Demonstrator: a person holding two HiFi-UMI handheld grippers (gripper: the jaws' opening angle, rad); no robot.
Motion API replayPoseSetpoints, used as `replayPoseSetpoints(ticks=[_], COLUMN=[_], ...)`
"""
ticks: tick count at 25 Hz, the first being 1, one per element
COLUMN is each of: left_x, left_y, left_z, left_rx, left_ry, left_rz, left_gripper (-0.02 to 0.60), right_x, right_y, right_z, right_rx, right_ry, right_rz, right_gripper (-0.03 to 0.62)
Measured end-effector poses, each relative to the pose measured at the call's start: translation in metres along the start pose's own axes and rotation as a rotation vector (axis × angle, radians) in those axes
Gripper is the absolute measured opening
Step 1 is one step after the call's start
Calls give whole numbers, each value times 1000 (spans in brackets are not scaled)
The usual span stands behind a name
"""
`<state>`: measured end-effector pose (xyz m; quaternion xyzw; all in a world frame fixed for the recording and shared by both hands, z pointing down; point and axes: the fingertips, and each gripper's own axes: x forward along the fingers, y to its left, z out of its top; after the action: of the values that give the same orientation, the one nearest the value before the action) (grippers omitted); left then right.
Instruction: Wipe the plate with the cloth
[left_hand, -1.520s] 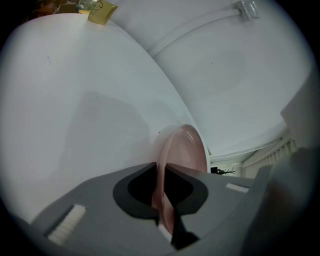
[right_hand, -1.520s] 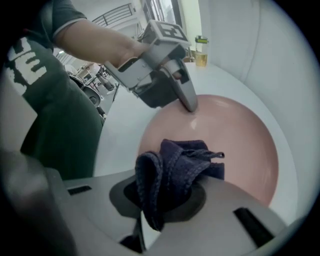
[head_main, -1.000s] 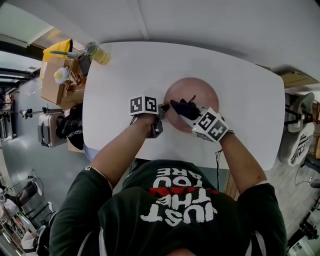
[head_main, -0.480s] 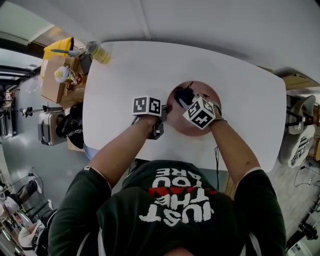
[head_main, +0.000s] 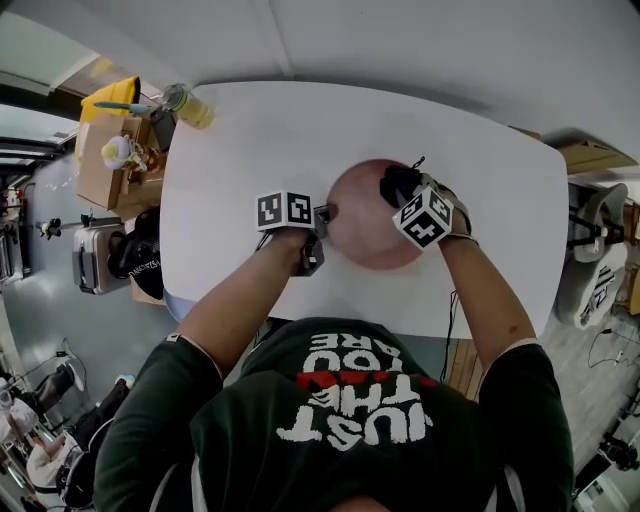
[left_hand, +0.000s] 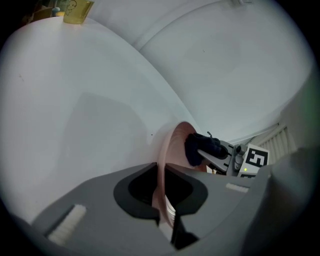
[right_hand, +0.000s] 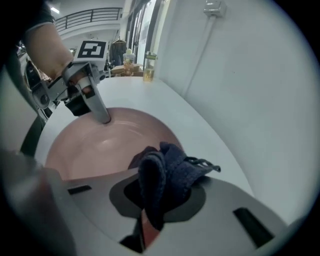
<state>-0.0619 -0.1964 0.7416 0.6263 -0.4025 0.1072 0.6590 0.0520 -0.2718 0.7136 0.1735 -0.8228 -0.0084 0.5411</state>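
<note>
White table (head_main: 250, 140); cloth (head_main: 396, 184) seemingly on plate (head_main: 362, 236)

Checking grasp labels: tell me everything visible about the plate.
The plate is round, pink, smooth and slightly glossy, with a shallow well and a raised rim; its surface looks bare. It rests on the white table. The left gripper is clamped on its left rim. The dark blue cloth, pinched in the right gripper, sits over the plate's far right edge.

Dim, even light; soft shadows; strong fisheye warp, dark vignette in gripper views.
</note>
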Motion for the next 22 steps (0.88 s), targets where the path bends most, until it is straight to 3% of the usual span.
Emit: replayPoseSetpoints(ticks=[6, 12, 22], left_x=[0, -1, -2], left_y=[4, 5, 6], left_z=[4, 7, 5], left_rx=[-39, -44, -20], left_ry=[-39, -65, -67], left_rz=[0, 13, 31], left_gripper=[26, 28, 29], right_x=[-19, -38, -37], right_y=[21, 65, 149], right_z=[-35, -55, -16], right_rx=[-65, -102, -169], right_ry=[102, 126, 42], right_rz=[63, 152, 251], right_gripper=[29, 29, 29])
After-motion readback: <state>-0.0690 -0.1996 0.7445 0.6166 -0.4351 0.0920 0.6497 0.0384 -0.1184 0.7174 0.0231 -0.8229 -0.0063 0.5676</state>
